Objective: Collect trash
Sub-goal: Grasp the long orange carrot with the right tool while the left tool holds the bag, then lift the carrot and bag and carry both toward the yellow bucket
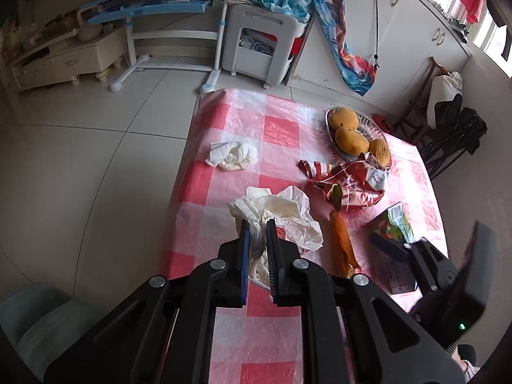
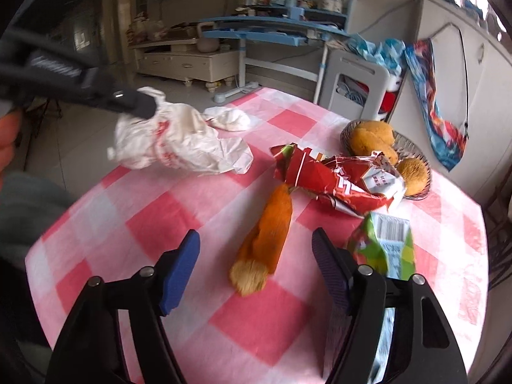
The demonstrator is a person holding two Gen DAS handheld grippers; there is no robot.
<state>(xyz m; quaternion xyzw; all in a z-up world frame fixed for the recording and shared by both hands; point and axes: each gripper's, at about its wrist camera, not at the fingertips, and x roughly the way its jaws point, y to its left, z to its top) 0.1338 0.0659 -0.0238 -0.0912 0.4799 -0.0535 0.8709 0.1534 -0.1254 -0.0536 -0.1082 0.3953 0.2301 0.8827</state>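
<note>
My left gripper (image 1: 257, 228) is shut on a crumpled white paper wrapper (image 1: 284, 211) with red print, at the table's left edge; it also shows in the right wrist view (image 2: 179, 142). My right gripper (image 2: 256, 246) is open, its jaws on either side of an orange peel (image 2: 267, 236) lying on the checked tablecloth. A torn red snack bag (image 1: 347, 184) lies beyond the peel. A green carton (image 2: 384, 246) lies by the right finger. A crumpled white tissue (image 1: 232, 155) sits farther back.
A wire basket (image 1: 377, 126) of mangoes stands at the table's far right. The red-and-white checked table (image 1: 256, 329) drops off to tiled floor on the left. A pale green chair (image 1: 38, 320) is at the near left. A white cart and blue desk stand beyond.
</note>
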